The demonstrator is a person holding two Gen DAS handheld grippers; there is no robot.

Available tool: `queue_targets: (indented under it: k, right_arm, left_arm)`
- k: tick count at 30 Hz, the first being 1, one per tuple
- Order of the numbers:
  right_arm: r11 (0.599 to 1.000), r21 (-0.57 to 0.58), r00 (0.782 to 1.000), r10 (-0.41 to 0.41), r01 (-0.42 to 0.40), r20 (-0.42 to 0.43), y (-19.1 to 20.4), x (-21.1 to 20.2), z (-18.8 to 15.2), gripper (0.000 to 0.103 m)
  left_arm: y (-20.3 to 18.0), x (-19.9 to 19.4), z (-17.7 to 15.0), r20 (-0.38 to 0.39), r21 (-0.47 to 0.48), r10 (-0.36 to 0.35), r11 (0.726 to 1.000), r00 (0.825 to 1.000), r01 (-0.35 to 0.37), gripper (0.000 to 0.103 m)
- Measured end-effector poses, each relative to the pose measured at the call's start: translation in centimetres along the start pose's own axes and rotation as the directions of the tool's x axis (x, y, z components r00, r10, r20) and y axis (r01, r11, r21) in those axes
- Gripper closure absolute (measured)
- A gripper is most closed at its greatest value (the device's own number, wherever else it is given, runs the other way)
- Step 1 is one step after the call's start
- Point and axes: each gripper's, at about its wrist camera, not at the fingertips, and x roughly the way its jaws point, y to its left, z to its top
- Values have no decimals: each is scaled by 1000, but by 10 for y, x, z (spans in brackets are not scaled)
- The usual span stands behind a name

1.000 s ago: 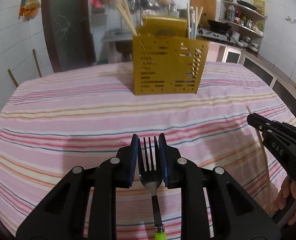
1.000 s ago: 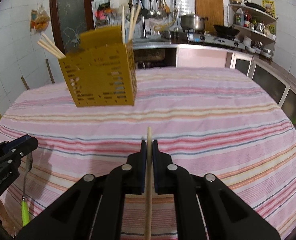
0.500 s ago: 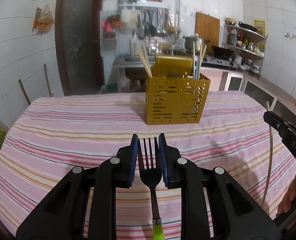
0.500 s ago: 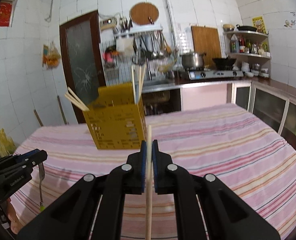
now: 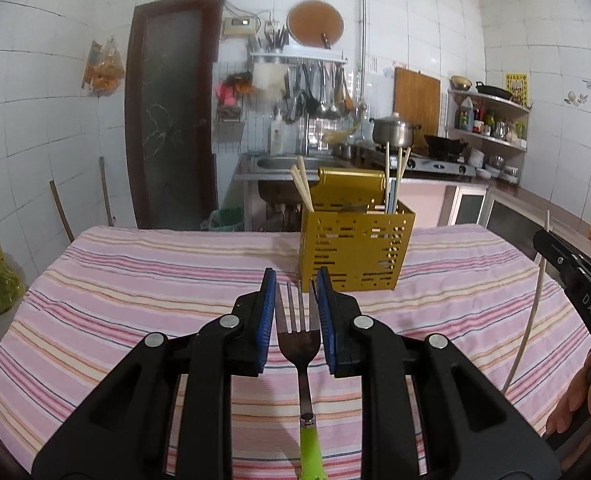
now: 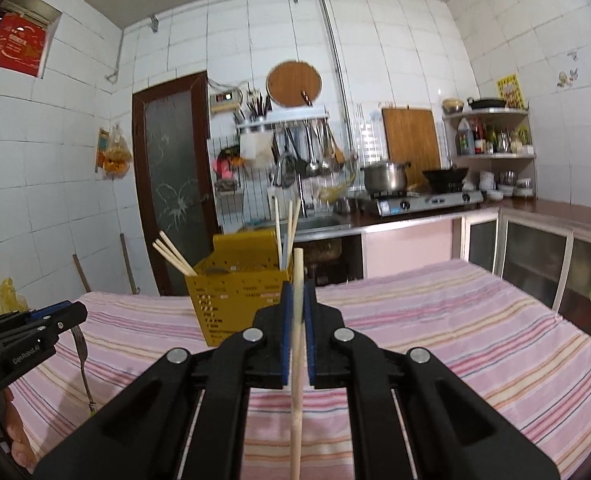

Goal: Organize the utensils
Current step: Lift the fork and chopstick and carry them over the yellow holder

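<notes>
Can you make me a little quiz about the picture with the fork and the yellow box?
1. True or false: the left gripper is shut on a metal fork with a green handle.
2. What does the right gripper hold? A) a spoon B) a pale wooden chopstick C) a knife
3. Fill in: the yellow perforated utensil holder stands on a table with a pink striped ______.

Key
1. True; the fork's head sits between its pads.
2. B; the pale wooden chopstick is pinched upright.
3. Tablecloth. Chopsticks already stick out of the holder.
</notes>
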Motion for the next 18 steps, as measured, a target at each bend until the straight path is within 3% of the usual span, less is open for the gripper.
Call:
queue_targets:
  k: [7, 18]
  right_arm:
    - [999, -36, 999, -4, 6, 49, 8, -9, 5, 97]
    - [999, -51, 1000, 5, -3, 31, 12, -1, 18, 97]
  left_arm:
    - [7, -10, 2, 43, -14, 0, 1000, 999, 0, 84]
    - [4, -6, 12, 56, -8, 2, 1000, 998, -1, 84]
